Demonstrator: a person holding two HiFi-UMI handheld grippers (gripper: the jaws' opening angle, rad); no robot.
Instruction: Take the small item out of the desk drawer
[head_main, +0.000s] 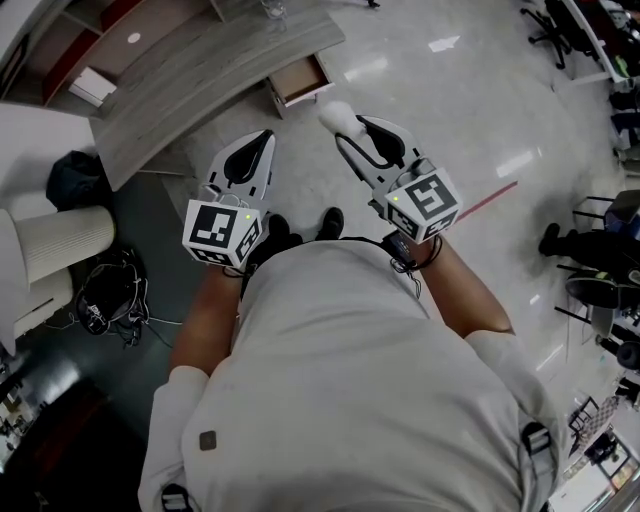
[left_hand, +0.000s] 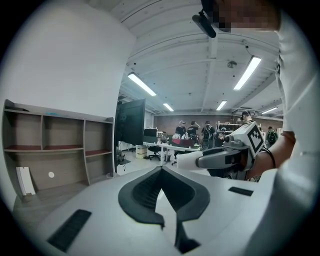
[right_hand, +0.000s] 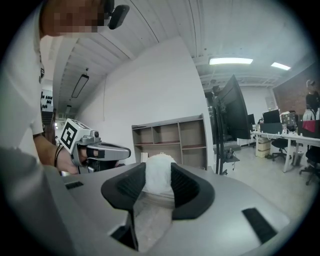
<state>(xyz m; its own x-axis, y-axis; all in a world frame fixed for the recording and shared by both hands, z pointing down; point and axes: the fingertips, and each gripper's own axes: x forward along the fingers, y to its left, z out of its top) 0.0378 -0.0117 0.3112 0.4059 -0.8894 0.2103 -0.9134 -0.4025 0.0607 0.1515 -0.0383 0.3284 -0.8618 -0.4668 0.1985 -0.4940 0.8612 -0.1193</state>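
The small white fluffy item (head_main: 336, 114) is sitting between the jaws of the right gripper (head_main: 350, 127), out of the drawer and in the air above the pale floor (head_main: 460, 110). In the right gripper view the two dark pads are pressing on the item (right_hand: 159, 175) from both sides, so the right gripper (right_hand: 158, 186) is gripping it. The left gripper (head_main: 264, 142) is hanging just to the left of the right one, at nearly the same distance from the person. Its jaws are meeting at the tips in the left gripper view, and the left gripper (left_hand: 161, 172) is holding nothing.

Farther away, the desk drawer (head_main: 300, 78) is standing pulled out from under the grey wooden desk (head_main: 190, 80); what is lying inside it I cannot tell. A black bag (head_main: 75, 180) is lying on the floor at the left, near the desk end. The person's dark shoes (head_main: 300, 226) are showing between the two grippers. An open wooden shelf unit (right_hand: 170, 140) is standing against the white wall, and a large dark monitor (right_hand: 235, 115) is standing to the right of it.
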